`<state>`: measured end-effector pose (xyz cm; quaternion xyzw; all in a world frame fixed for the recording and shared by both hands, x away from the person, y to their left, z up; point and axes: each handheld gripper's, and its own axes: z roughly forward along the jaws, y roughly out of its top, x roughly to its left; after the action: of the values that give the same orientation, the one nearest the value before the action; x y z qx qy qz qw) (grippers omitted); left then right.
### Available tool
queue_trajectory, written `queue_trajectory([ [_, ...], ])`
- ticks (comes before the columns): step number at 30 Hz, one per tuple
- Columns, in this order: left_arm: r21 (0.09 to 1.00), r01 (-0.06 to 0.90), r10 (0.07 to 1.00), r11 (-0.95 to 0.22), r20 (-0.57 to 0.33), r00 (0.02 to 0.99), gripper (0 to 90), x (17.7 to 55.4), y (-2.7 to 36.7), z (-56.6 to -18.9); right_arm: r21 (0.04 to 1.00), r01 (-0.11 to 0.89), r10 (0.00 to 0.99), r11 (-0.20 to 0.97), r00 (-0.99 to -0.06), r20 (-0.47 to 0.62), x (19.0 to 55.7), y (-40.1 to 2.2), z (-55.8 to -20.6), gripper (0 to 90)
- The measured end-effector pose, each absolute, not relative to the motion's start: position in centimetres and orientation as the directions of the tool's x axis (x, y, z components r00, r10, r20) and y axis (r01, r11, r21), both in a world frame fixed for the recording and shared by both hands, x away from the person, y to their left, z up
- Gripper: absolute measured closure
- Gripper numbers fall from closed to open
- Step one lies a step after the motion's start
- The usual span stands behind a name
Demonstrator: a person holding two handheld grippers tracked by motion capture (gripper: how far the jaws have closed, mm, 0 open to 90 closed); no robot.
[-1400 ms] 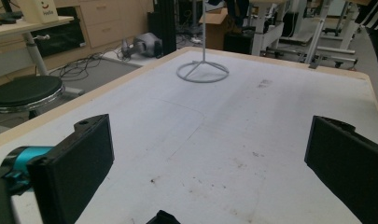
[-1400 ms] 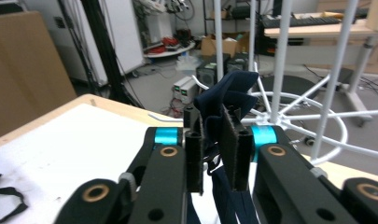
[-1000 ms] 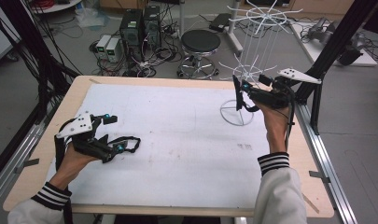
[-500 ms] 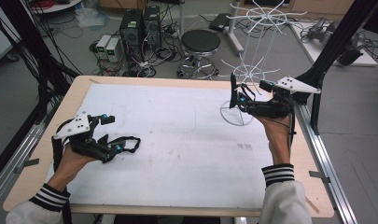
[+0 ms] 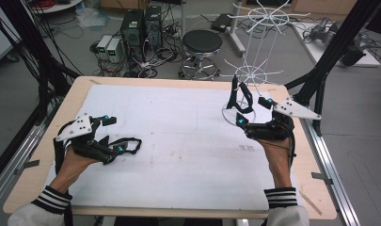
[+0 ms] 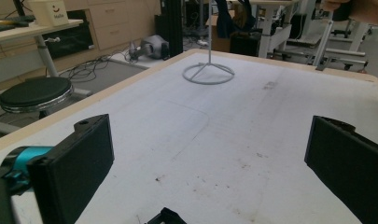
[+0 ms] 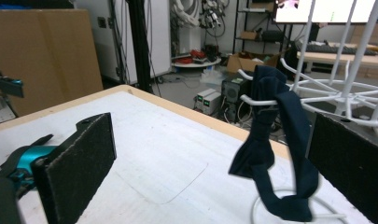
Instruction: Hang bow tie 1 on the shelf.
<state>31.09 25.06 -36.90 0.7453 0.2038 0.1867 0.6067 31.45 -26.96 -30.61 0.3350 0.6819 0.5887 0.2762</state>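
A white wire rack (image 5: 252, 75) stands at the table's far right, its ring base (image 6: 208, 73) resting on the white mat. A dark navy bow tie (image 5: 239, 97) hangs from one of the rack's lower hooks, its strap looping down (image 7: 276, 140). My right gripper (image 5: 254, 112) is just right of the tie and nearer to me. It is open (image 7: 210, 168), with the tie hanging ahead between the jaw lines and untouched. My left gripper (image 5: 124, 133) rests low at the table's left, open (image 6: 210, 186) with nothing between its pads.
The white mat (image 5: 178, 122) covers a wooden table with light edges. Behind the table are a round black stool (image 5: 202, 43), computer towers (image 5: 141, 23) and floor cables. Black frame posts (image 5: 329, 61) rise at the right, close to the rack.
My right gripper has drawn back from the rack toward the person, and the bow tie stays hanging on the hook. The left gripper has barely moved.
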Motion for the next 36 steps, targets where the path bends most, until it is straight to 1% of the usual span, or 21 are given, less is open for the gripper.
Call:
queue_trajectory([
  [9,0.984,0.067,0.542,-0.164,0.033,0.840,1.8,31.0,25.3,-37.1,0.990,0.101,0.772,0.100,-0.635,-0.013,29.3,-26.3,-33.6,0.7],
  [17,0.985,0.063,0.540,-0.159,0.034,0.841,1.8,30.9,25.2,-37.1,0.992,0.095,0.771,0.081,-0.637,-0.002,28.3,-26.3,-35.3,0.7],
  [22,0.985,0.064,0.539,-0.163,0.035,0.841,1.8,30.9,25.3,-37.3,0.995,0.071,0.766,0.071,-0.642,-0.009,27.7,-26.2,-36.4,0.7],
  [25,0.986,0.064,0.540,-0.153,0.030,0.841,1.8,30.8,25.2,-37.5,0.996,0.043,0.767,0.077,-0.640,-0.032,27.2,-26.0,-36.9,0.7],
  [28,0.986,0.064,0.541,-0.156,0.031,0.841,1.8,30.8,25.2,-37.7,0.999,0.027,0.773,0.044,-0.635,-0.017,26.8,-26.2,-37.2,0.7],
  [31,0.987,0.055,0.540,-0.148,0.034,0.841,1.8,30.8,25.2,-37.9,0.999,0.029,0.769,0.025,-0.640,-0.001,26.7,-26.4,-37.5,0.7],
  [36,0.988,0.058,0.542,-0.142,0.028,0.840,1.8,30.9,25.1,-37.9,0.999,0.031,0.770,0.027,-0.638,-0.001,26.6,-26.4,-37.7,0.7],
])
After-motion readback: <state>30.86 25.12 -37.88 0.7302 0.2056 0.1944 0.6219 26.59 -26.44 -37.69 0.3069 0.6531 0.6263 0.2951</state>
